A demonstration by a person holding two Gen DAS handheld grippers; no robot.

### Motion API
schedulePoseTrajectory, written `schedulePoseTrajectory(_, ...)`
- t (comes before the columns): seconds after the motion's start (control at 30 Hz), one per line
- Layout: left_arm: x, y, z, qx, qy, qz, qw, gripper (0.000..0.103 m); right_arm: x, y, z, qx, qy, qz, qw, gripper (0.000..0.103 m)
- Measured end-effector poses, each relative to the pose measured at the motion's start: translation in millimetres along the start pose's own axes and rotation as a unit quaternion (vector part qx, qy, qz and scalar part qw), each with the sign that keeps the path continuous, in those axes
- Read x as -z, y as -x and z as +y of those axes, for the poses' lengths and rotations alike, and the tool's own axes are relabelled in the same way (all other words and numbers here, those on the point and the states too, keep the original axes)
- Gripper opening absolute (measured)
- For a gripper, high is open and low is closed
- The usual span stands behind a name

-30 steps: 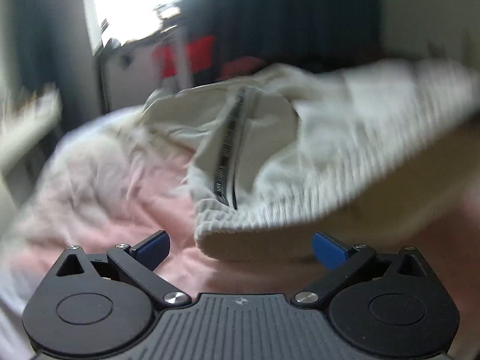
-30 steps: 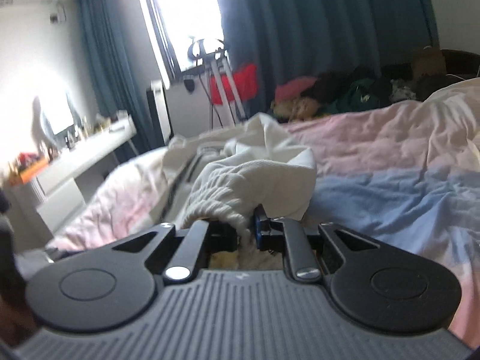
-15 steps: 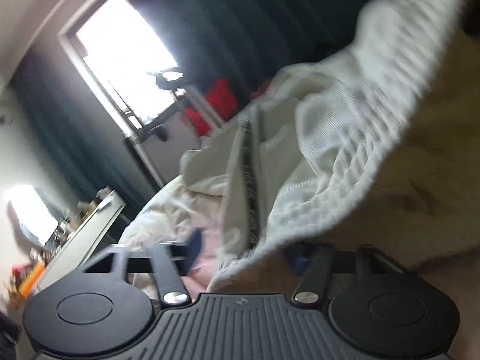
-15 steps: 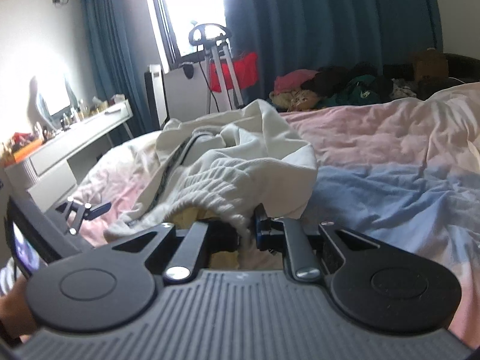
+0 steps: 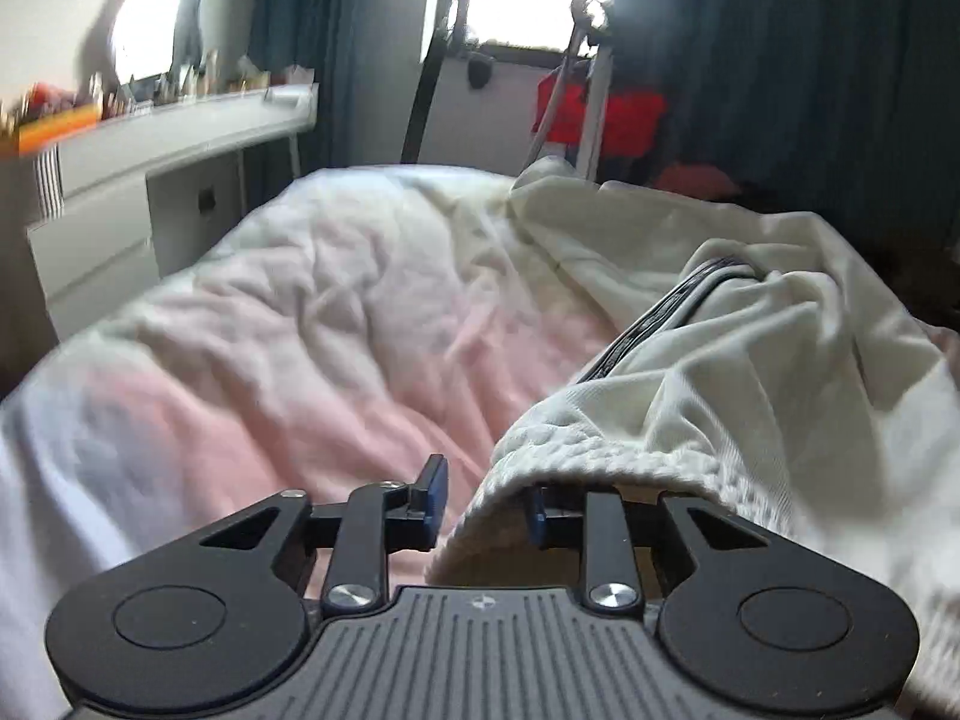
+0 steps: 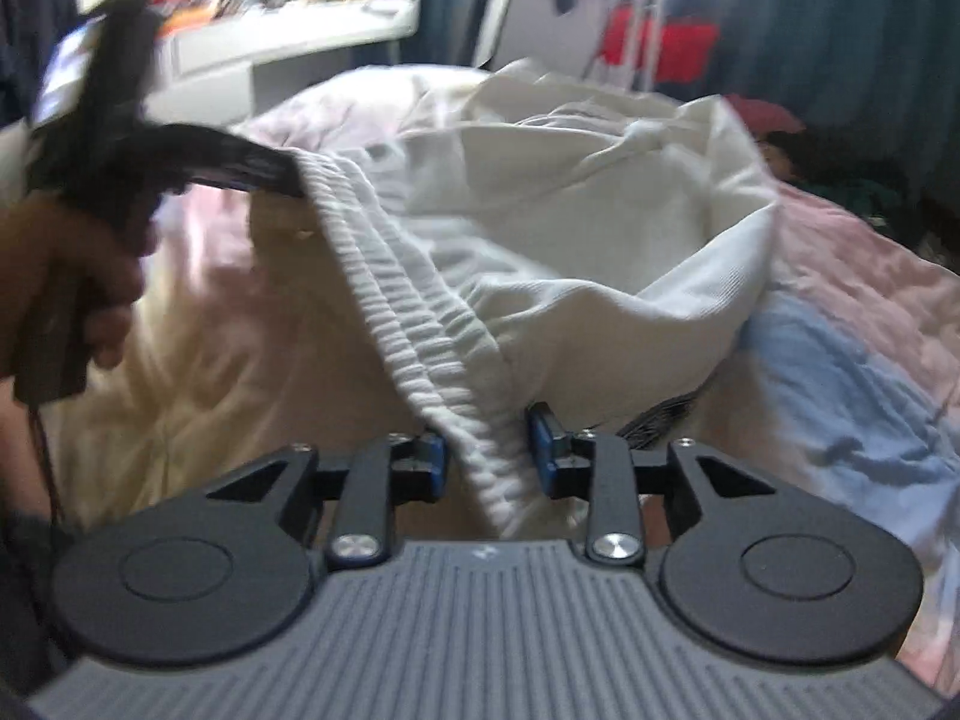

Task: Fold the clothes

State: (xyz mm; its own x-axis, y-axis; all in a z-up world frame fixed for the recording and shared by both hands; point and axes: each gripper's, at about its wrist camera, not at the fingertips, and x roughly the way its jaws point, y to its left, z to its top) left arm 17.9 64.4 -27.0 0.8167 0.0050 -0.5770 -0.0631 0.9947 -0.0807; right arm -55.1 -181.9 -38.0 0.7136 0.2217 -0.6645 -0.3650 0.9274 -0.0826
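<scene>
Cream-white trousers (image 6: 540, 228) with a ribbed elastic waistband (image 6: 420, 312) and a black side stripe (image 5: 660, 312) lie bunched on the bed. My right gripper (image 6: 486, 462) is shut on the waistband, which runs up and left to my left gripper (image 6: 264, 171), seen in the right wrist view gripping its other end. In the left wrist view the left gripper (image 5: 486, 504) has the waistband edge (image 5: 540, 456) draped over its right finger and between its blue pads (image 5: 435, 498); the jaws stand partly closed around it.
The bed has a rumpled pink, white and blue quilt (image 5: 312, 324). A white desk (image 5: 150, 138) with clutter stands left of the bed. A window, dark blue curtains (image 5: 810, 60) and a rack with a red cloth (image 5: 600, 114) are beyond.
The left gripper went from open beside the trousers to gripping the waistband edge. Both grippers have drawn apart, stretching the waistband between them. The right gripper kept its hold.
</scene>
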Motion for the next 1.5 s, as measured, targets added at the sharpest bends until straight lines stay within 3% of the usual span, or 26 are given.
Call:
schedulePoseTrajectory(0.07, -2, 4, -5, 0.007, -0.01, 0.0, 0.9999, 0.034, 1, -1, -1, -0.008, -0.001, 0.012, 1.0, 0.045)
schedulePoseTrajectory(0.13, -3, 5, -7, 0.018, -0.016, 0.014, 0.9996, 0.035, 2, 5, -7, -0.027, -0.026, 0.013, 0.999, 0.065)
schedulePoseTrajectory(0.2, -2, 6, -5, 0.027, -0.014, 0.034, 0.999, 0.045, 2, 17, -19, -0.06, -0.078, 0.007, 0.995, 0.073)
schedulePoseTrajectory(0.23, -1, 3, -3, 0.036, -0.009, 0.046, 0.9983, 0.056, 3, 24, -27, -0.079, -0.11, 0.002, 0.991, 0.073)
schedulePoseTrajectory(0.3, -3, 7, 5, 0.07, 0.015, 0.073, 0.9948, 0.063, 6, 38, -44, -0.119, -0.18, -0.014, 0.976, 0.073)
schedulePoseTrajectory(0.37, -4, 10, 18, 0.08, 0.047, 0.071, 0.9931, 0.086, 15, 50, -64, -0.144, -0.253, -0.04, 0.956, 0.073)
schedulePoseTrajectory(0.43, -6, 9, 30, 0.09, 0.087, 0.058, 0.9904, 0.093, 29, 58, -85, -0.125, -0.33, -0.065, 0.933, 0.073)
schedulePoseTrajectory(0.53, -12, -12, 47, 0.122, 0.151, 0.061, 0.9791, 0.095, 49, 50, -109, -0.052, -0.421, -0.052, 0.904, 0.076)
schedulePoseTrajectory(0.63, -8, -43, 54, 0.135, 0.203, 0.088, 0.9657, 0.096, 66, 26, -121, -0.07, -0.485, -0.016, 0.871, 0.076)
schedulePoseTrajectory(0.7, -4, -62, 56, 0.132, 0.218, 0.102, 0.9615, 0.096, 75, 11, -125, -0.088, -0.522, -0.001, 0.848, 0.076)
schedulePoseTrajectory(0.8, 2, -85, 59, 0.13, 0.239, 0.115, 0.9553, 0.098, 80, 0, -125, -0.085, -0.546, -0.005, 0.833, 0.088)
schedulePoseTrajectory(0.9, 1, -84, 65, 0.143, 0.265, 0.093, 0.9492, 0.092, 83, -9, -125, -0.102, -0.562, -0.015, 0.821, 0.088)
schedulePoseTrajectory(1.0, 2, -77, 82, 0.154, 0.324, 0.069, 0.9308, 0.09, 83, -13, -122, -0.124, -0.564, -0.025, 0.816, 0.087)
schedulePoseTrajectory(1.13, 6, -90, 92, 0.19, 0.372, 0.091, 0.9042, 0.09, 77, -14, -116, -0.128, -0.531, -0.012, 0.838, 0.087)
schedulePoseTrajectory(1.17, 7, -93, 92, 0.193, 0.371, 0.098, 0.9032, 0.087, 75, -15, -113, -0.126, -0.519, -0.006, 0.845, 0.087)
schedulePoseTrajectory(1.2, 7, -97, 89, 0.19, 0.359, 0.104, 0.9078, 0.084, 73, -15, -111, -0.123, -0.511, -0.004, 0.851, 0.087)
schedulePoseTrajectory(1.27, 7, -97, 87, 0.189, 0.35, 0.107, 0.9113, 0.082, 72, -14, -109, -0.116, -0.497, -0.001, 0.86, 0.074)
schedulePoseTrajectory(1.3, 8, -97, 88, 0.194, 0.356, 0.106, 0.9079, 0.081, 72, -12, -110, -0.106, -0.495, 0.0, 0.862, 0.06)
schedulePoseTrajectory(1.33, 9, -96, 89, 0.2, 0.362, 0.106, 0.9041, 0.079, 73, -10, -112, -0.096, -0.493, 0.001, 0.865, 0.034)
schedulePoseTrajectory(1.37, 10, -96, 91, 0.203, 0.371, 0.108, 0.8999, 0.077, 74, -8, -113, -0.086, -0.491, 0.002, 0.867, 0.025)
schedulePoseTrajectory(1.4, 12, -95, 93, 0.204, 0.38, 0.11, 0.8956, 0.074, 76, -4, -116, -0.08, -0.495, -0.003, 0.865, 0.018)
schedulePoseTrajectory(1.5, 22, -100, 100, 0.218, 0.416, 0.132, 0.8727, 0.062, 83, 25, -129, -0.07, -0.525, -0.053, 0.846, 0.017)
